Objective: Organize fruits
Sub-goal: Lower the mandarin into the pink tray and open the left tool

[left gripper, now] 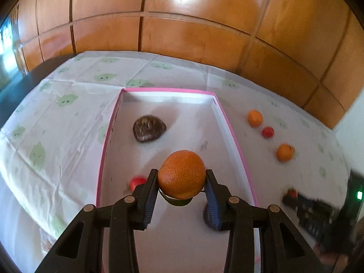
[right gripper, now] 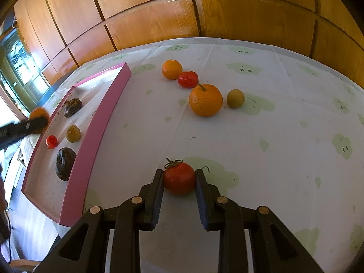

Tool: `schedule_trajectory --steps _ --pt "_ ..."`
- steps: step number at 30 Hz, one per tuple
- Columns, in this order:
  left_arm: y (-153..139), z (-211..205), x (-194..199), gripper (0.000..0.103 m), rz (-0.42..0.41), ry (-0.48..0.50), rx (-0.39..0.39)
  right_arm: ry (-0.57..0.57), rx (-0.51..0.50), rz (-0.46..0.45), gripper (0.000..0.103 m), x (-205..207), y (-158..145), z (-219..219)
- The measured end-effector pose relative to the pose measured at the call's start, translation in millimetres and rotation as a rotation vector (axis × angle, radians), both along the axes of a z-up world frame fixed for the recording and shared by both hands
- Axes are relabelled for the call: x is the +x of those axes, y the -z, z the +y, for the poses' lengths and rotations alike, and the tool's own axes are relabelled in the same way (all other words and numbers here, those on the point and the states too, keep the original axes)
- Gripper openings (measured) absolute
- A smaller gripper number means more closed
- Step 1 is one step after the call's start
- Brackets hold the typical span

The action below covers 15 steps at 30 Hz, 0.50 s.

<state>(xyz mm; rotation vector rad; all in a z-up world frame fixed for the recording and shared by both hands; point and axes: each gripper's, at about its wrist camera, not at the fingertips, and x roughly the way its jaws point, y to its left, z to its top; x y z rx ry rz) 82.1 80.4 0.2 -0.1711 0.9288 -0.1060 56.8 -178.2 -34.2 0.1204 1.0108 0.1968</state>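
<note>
My left gripper is shut on a large orange and holds it above the pink-rimmed white box. In the box lie a dark brown fruit and a small red fruit; another dark fruit is half hidden behind a finger. My right gripper is shut on a red tomato that rests on the tablecloth right of the box. The right wrist view shows the left gripper blurred at the box's far side, with its orange.
On the cloth beyond the tomato lie a small orange, a red fruit, a big orange and a greenish-brown fruit. A yellow-green fruit also sits in the box. A wooden panel wall stands behind the table.
</note>
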Motion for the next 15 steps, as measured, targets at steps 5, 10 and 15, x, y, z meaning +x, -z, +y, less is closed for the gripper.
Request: schedule_trajectory --steps 5,10,15 --pt "-2 -1 41 0.04 0.009 -0.009 -0.013 0.0 0.007 0.005 0.027 1 0 -1" --pt "3 -15 73 0.041 0.015 0.007 0.016 -0.008 -0.003 0.005 0.027 2 0 1" --pt "9 -24 96 0.042 0.005 0.006 0.057 -0.01 -0.009 0.003 0.027 1 0 2"
